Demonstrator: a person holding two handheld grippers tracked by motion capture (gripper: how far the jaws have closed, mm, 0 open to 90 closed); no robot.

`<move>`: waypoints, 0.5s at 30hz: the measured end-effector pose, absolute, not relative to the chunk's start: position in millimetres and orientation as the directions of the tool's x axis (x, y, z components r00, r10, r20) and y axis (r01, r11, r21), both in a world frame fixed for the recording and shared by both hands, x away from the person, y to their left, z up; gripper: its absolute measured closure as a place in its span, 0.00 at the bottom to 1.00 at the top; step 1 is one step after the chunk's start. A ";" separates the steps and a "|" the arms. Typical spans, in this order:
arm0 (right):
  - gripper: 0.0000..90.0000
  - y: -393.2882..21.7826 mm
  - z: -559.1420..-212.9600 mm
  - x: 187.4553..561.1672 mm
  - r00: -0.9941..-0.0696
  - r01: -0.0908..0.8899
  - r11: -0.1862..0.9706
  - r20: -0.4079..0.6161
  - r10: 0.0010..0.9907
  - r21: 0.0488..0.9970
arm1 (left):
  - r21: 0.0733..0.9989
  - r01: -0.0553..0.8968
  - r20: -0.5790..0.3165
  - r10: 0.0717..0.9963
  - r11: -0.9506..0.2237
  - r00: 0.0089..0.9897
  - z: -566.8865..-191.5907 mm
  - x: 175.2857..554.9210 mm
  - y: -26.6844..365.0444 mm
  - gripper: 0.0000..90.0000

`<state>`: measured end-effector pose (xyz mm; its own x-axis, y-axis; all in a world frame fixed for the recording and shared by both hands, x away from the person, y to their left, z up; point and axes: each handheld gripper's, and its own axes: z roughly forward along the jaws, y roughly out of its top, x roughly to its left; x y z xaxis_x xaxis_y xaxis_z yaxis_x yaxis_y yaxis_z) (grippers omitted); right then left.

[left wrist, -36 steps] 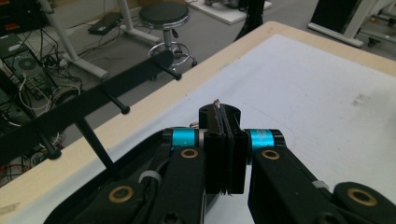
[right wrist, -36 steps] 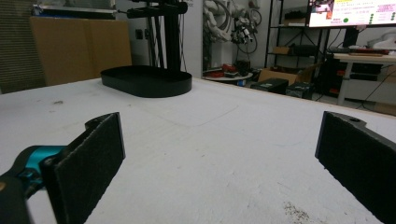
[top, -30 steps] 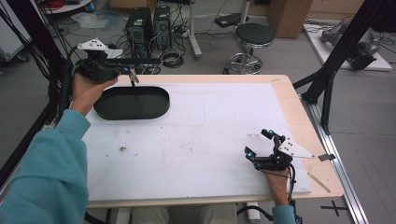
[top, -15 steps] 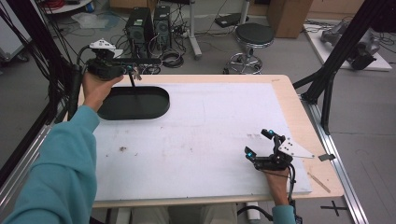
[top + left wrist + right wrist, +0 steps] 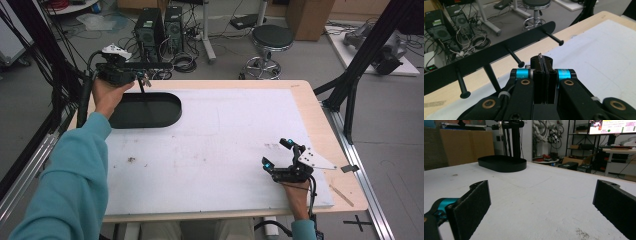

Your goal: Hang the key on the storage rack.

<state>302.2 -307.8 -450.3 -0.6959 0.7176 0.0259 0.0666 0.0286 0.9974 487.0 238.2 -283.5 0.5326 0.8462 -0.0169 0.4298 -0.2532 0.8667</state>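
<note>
Your left tongs (image 5: 142, 77) are clamped shut on a thin wire hook, and a black rack (image 5: 486, 60) with pegs hangs just beyond their tips, above the far left edge of the table (image 5: 300, 107) and over the black oval tray (image 5: 150, 112). Your right tongs (image 5: 280, 155) rest near the table's right front, gaping wide with nothing between them, well apart from the rack.

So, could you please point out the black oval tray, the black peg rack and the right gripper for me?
black oval tray (image 5: 150, 117), high view, on its dark floor.
black peg rack (image 5: 486, 58), left gripper view, on its flat bar.
right gripper (image 5: 278, 154), high view, midway between its fingertips.
</note>
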 end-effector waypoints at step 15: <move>0.01 -307.9 -450.3 302.3 -0.696 0.070 0.025 0.031 0.718 0.997 | 0.863 0.442 -0.015 0.861 -0.246 0.508 -291.5 491.6 238.4 0.98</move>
